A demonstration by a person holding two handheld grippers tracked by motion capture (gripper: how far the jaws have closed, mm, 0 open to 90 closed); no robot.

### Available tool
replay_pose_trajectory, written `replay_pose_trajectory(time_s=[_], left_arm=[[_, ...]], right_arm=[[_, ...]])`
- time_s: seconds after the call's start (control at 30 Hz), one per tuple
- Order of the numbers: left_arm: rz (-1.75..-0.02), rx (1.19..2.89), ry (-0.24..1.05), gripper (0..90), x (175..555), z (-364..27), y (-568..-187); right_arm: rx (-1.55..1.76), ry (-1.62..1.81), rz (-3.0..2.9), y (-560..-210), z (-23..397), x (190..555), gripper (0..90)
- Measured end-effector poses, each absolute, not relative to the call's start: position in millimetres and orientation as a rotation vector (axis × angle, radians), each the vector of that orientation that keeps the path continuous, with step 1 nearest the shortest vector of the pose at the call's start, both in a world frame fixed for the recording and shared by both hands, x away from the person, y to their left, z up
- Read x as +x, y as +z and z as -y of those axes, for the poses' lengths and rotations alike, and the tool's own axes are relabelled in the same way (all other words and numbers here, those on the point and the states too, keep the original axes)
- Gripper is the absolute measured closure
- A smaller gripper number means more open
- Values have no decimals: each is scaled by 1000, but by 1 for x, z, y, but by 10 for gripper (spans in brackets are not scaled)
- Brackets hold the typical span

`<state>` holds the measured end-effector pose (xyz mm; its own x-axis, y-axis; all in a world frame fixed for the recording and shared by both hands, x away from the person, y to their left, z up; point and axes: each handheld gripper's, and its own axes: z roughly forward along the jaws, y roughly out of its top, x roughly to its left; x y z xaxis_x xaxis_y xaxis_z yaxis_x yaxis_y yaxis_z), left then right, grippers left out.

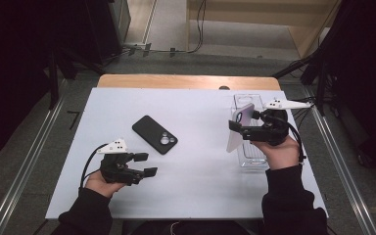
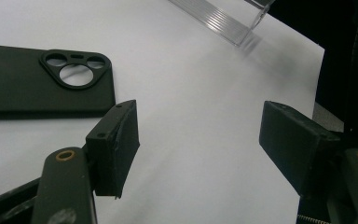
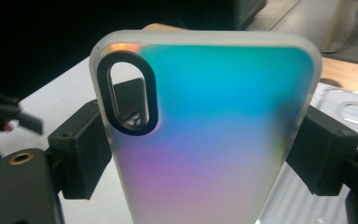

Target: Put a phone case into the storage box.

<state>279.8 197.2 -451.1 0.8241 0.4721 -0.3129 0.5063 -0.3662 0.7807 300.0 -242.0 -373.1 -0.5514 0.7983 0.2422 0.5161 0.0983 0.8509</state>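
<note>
Right gripper (image 1: pixel 236 128) clamps iridescent phone case (image 1: pixel 238 127) by its two long edges, pads pressing both sides. Case upright, raised over right part of white table (image 1: pixel 196 181), beside clear plastic tray (image 1: pixel 251 159) near right edge. Left gripper (image 1: pixel 146 164) near front-left corner, jaws wide, nothing between. Black phone case (image 1: pixel 154 134) flat at table centre, camera cutout up, apart from left gripper.

On the table (image 1: pixel 186 186), the phone case with the camera cut-out (image 1: pixel 154 134) lies near the middle. The left gripper (image 1: pixel 144 164) sits just in front of it (toward the person). Well to the right, the right gripper (image 1: pixel 236 128) holds a second phone case (image 1: pixel 239 128) upright beside the clear tray (image 1: pixel 248 159).
</note>
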Motion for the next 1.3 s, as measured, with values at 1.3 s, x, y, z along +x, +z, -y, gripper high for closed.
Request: replay_pose_trajectory(time_s=[1.3], left_arm=[[-747,2018,-49,294,280,-202,-454]], right_arm=[[1485,1158,-1800,-359,274,368,147]])
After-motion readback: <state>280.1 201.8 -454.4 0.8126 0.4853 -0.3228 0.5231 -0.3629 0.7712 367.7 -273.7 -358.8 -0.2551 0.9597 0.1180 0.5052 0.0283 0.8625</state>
